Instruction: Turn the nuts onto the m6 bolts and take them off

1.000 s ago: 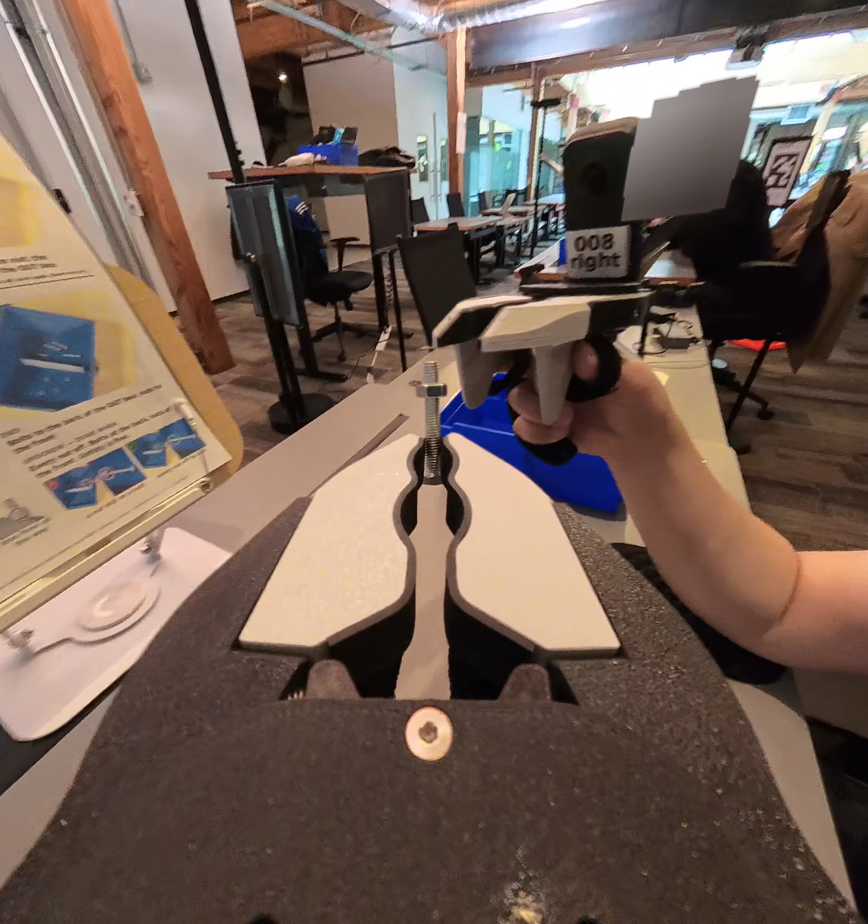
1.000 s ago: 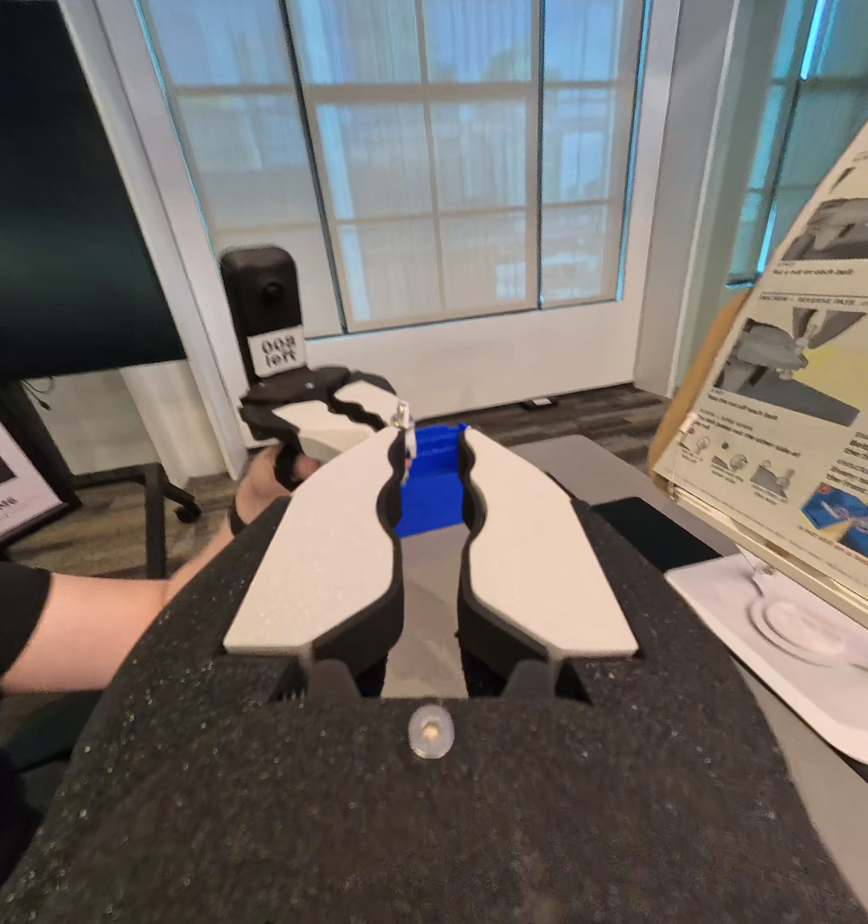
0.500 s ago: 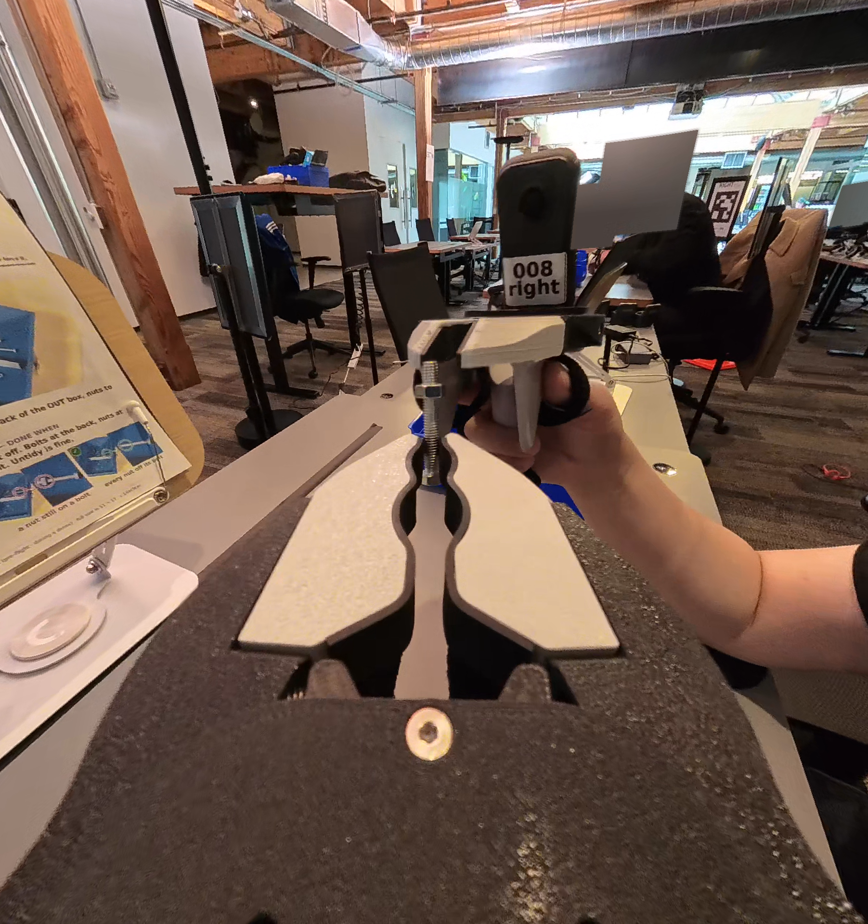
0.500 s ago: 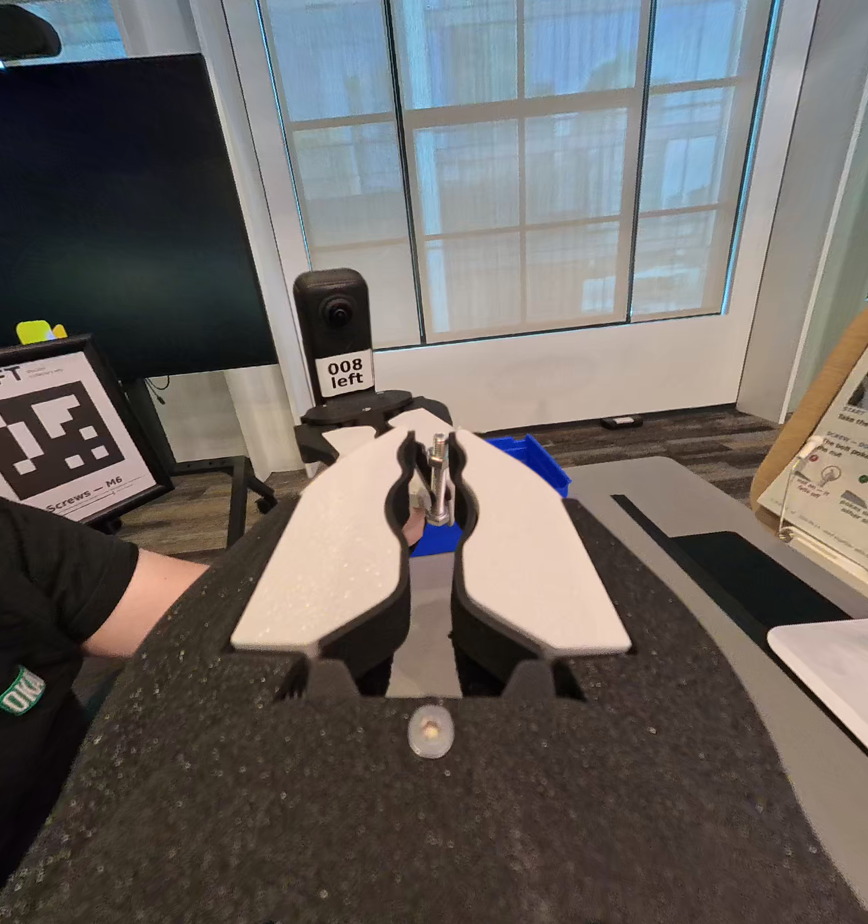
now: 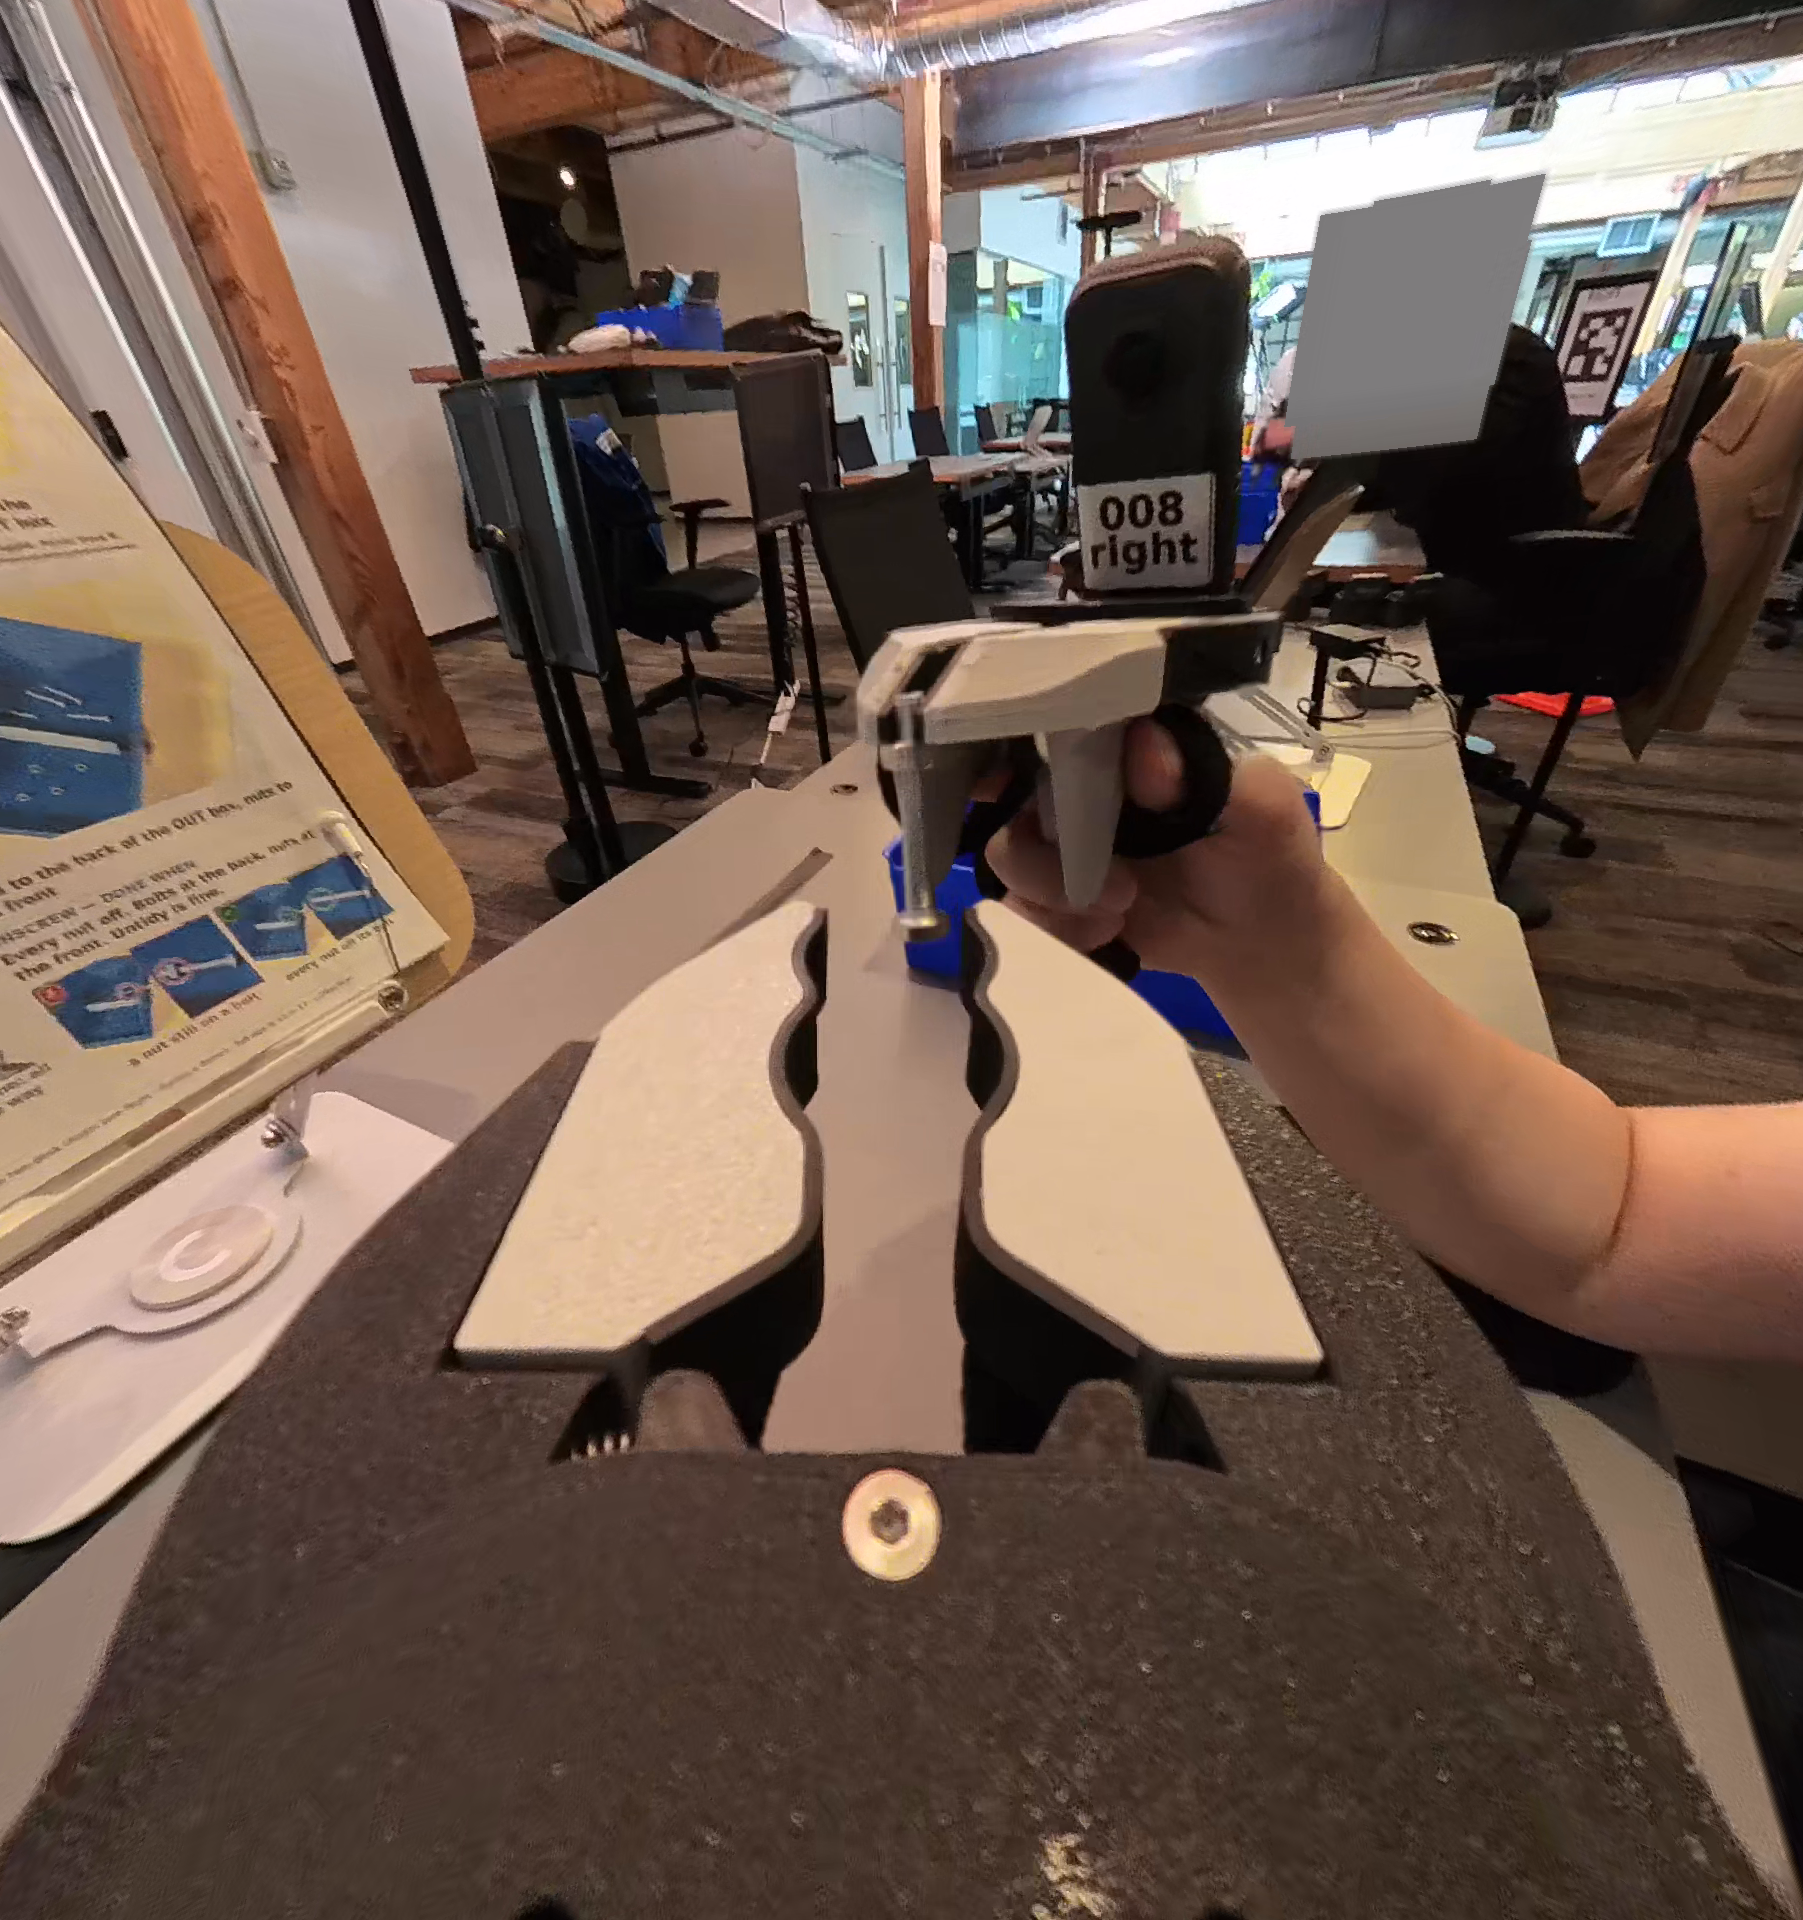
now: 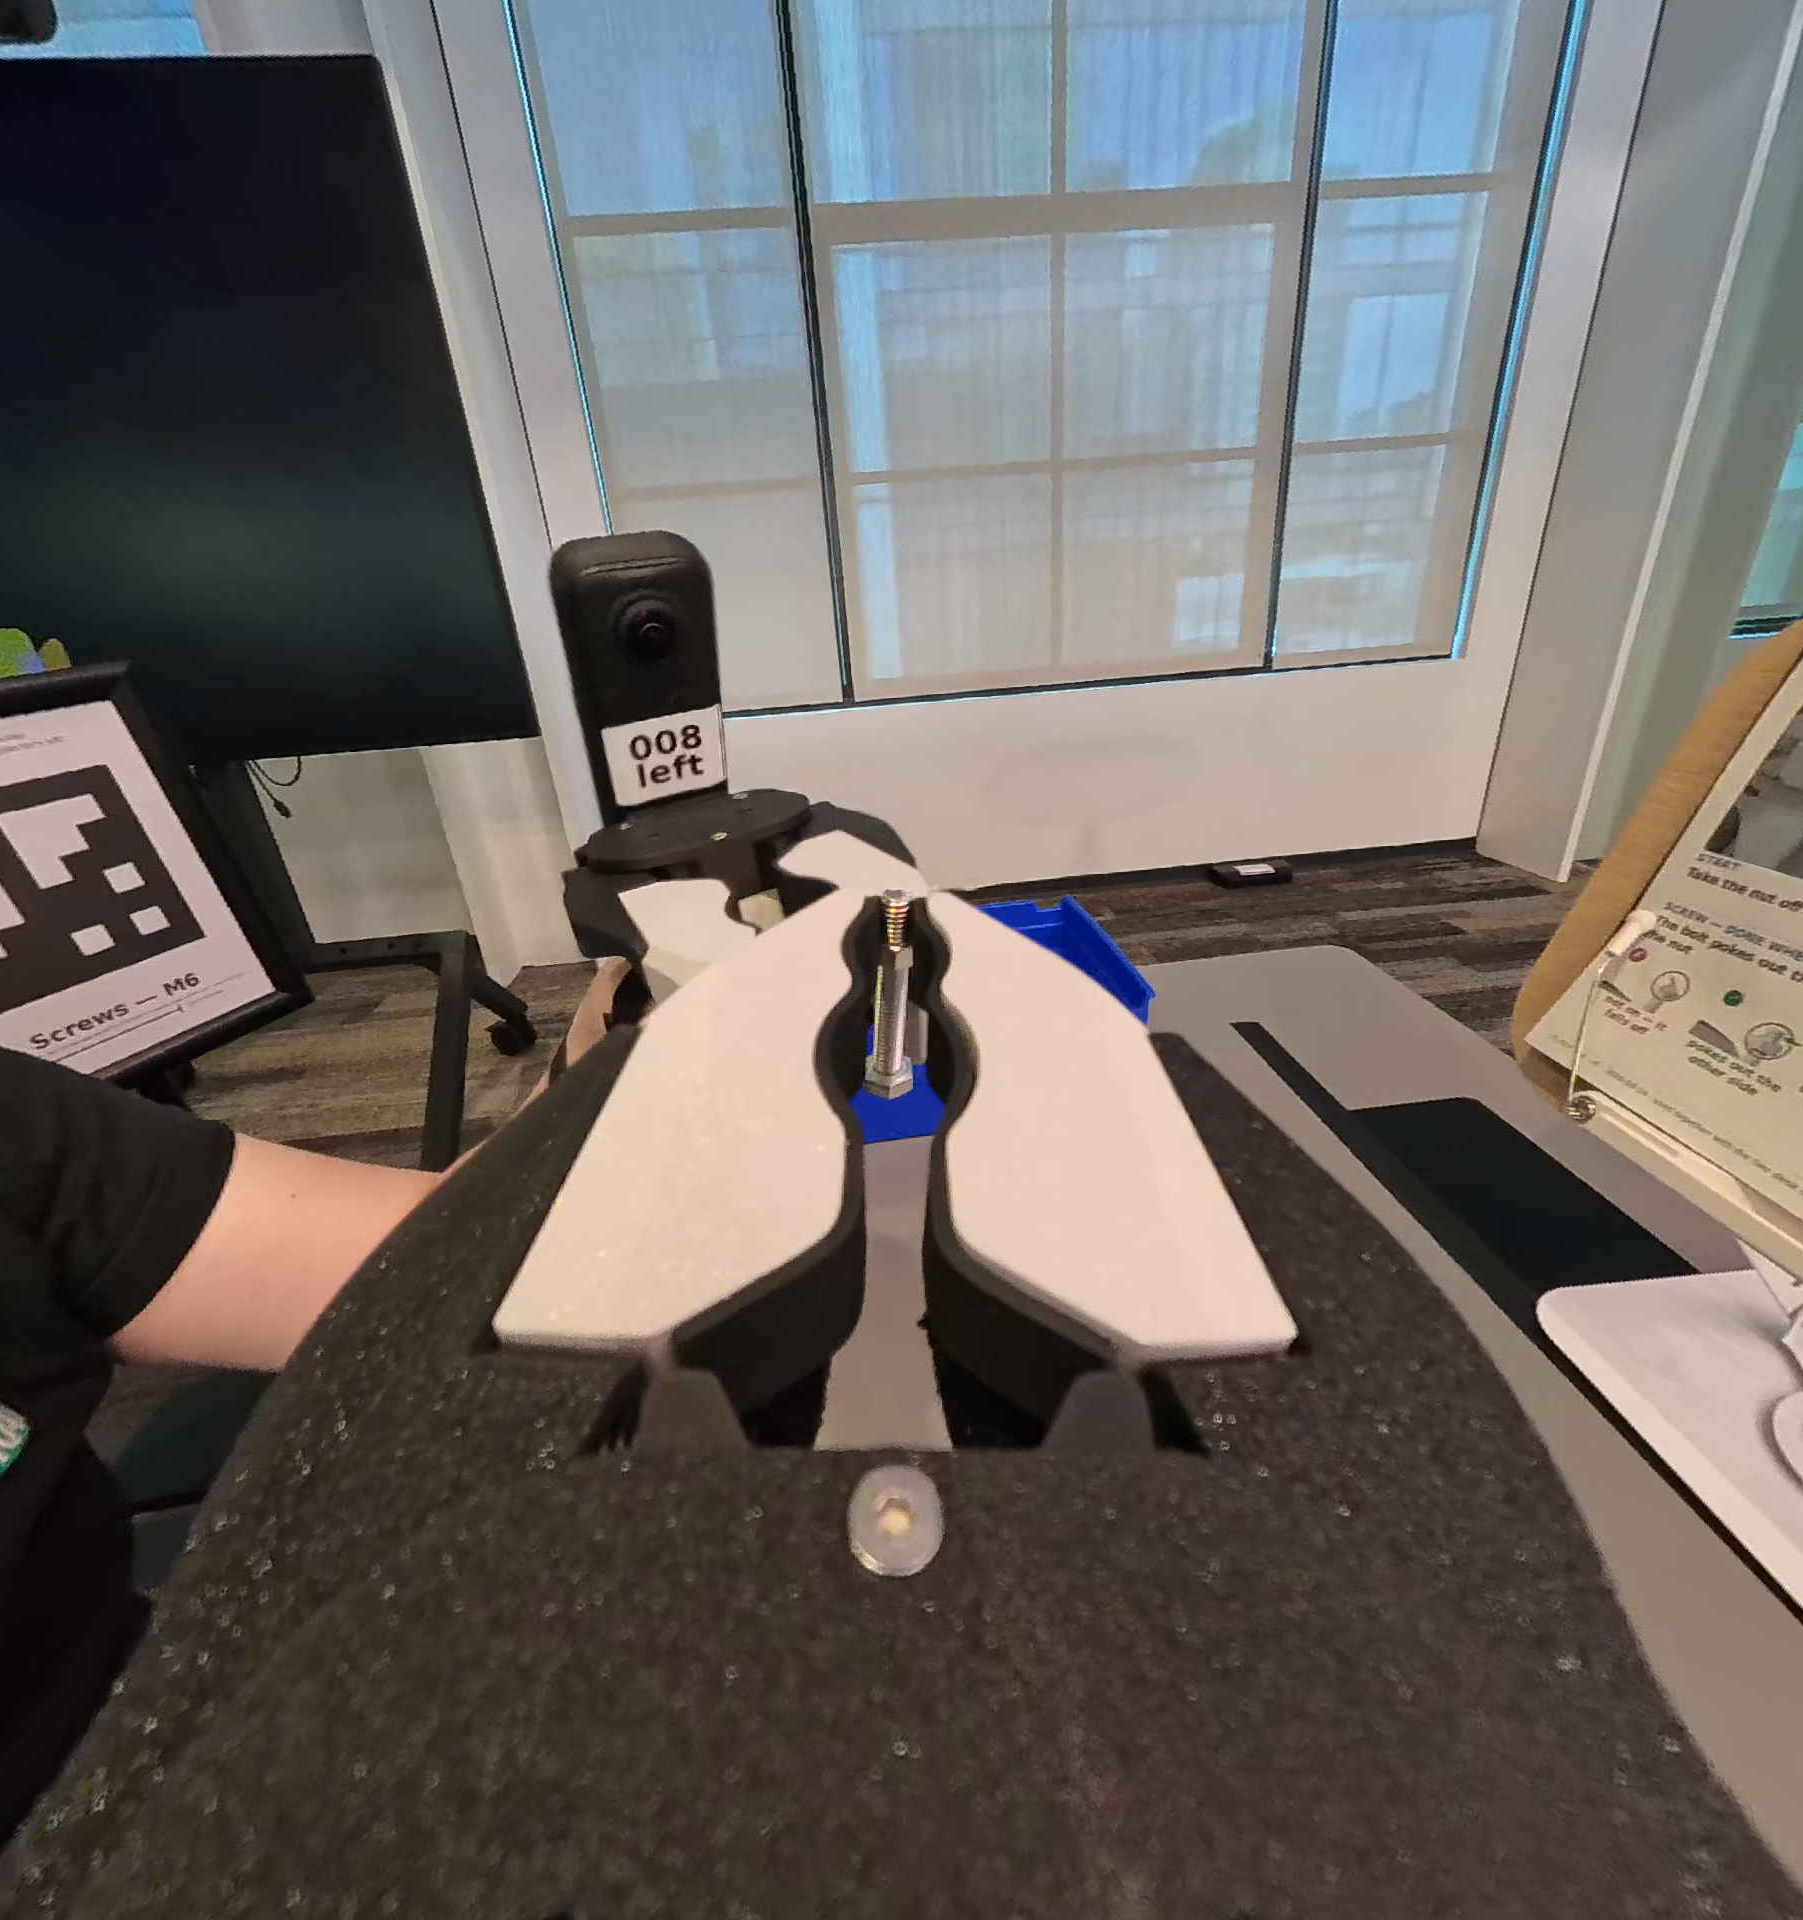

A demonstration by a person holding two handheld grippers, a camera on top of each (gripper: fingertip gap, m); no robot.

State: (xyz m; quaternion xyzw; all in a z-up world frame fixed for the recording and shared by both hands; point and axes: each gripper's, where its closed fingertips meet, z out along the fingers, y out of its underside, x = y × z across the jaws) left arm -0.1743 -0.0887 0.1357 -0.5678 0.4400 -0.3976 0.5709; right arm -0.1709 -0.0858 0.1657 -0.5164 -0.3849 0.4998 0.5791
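Overhead, right gripper (image 5: 902, 717) level, bolt (image 5: 916, 821) hanging.

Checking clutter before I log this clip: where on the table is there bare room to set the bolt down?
Bare grey tabletop runs between the white base of the instruction board and the blue bin, and on past the black mat. Crowded: at the bin, where the open left gripper faces the right gripper holding the bolt.

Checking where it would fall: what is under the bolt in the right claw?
A blue bin sits under the bolt, head down. The claw fingers cover most of the bin, so its contents cannot be seen.
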